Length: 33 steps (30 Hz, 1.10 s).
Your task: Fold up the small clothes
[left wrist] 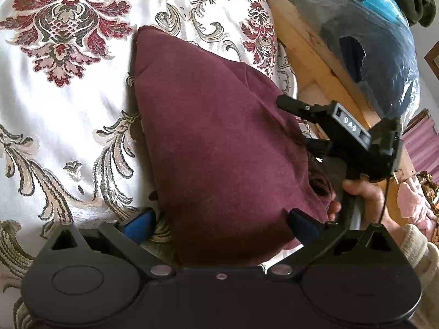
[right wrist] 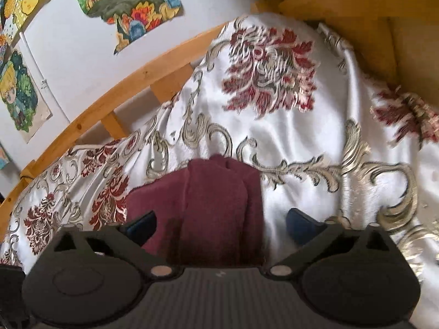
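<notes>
In the left wrist view, one maroon garment [left wrist: 214, 148] lies folded on a white bedspread [left wrist: 82, 126] patterned with red and grey flourishes. The left gripper [left wrist: 221, 220] sits over the garment's near end with its jaws spread wide; its two blue pads [left wrist: 138, 223] flank the cloth without pressing it. To the right, the right gripper [left wrist: 307, 126] reaches in sideways over the garment's edge, held by one hand [left wrist: 365, 200] in a cream sleeve [left wrist: 419, 249]. One finger shows clearly and a second lies below it, set apart. Behind it run a wooden bed frame [left wrist: 310, 46] and one clear plastic bag [left wrist: 376, 41] stuffed with dark fabric.

In the right wrist view, the same single garment [right wrist: 216, 211] lies on the bedspread [right wrist: 301, 148], between two widely parted fingers [right wrist: 300, 226]; neither pad touches it. The picture is slightly blurred. A wooden rail [right wrist: 115, 93] curves along the bed, and several colourful drawings [right wrist: 129, 2] hang on the wall beyond.
</notes>
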{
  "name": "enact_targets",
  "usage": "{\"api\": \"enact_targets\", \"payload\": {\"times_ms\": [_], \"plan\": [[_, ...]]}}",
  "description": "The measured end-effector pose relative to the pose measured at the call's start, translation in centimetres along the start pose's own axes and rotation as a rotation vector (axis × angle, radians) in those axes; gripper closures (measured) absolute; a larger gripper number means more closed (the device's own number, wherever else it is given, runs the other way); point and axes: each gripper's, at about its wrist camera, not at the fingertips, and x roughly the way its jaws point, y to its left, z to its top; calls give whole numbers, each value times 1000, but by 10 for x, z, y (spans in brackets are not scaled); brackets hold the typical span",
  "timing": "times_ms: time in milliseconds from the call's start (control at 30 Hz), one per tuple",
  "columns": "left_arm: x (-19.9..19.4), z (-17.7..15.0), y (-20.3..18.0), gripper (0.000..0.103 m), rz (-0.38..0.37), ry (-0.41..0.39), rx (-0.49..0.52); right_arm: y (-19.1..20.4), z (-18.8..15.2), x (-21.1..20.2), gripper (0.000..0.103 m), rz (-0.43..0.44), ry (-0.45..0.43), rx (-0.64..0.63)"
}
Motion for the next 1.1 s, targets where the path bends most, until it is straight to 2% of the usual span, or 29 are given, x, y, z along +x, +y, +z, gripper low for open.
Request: {"api": "enact_targets", "payload": {"times_ms": [333,767,1100], "plan": [[0,1,0,1,-3,-3,-1,-13,-7,-1,0,49,-47,52],[0,-1,0,1,0,-11,6,-9,-20,-2,0,27,-87,-8],[-3,-1,2,1,-15,-31,-17,-8,-20,-2,0,38,-73,-34]]}}
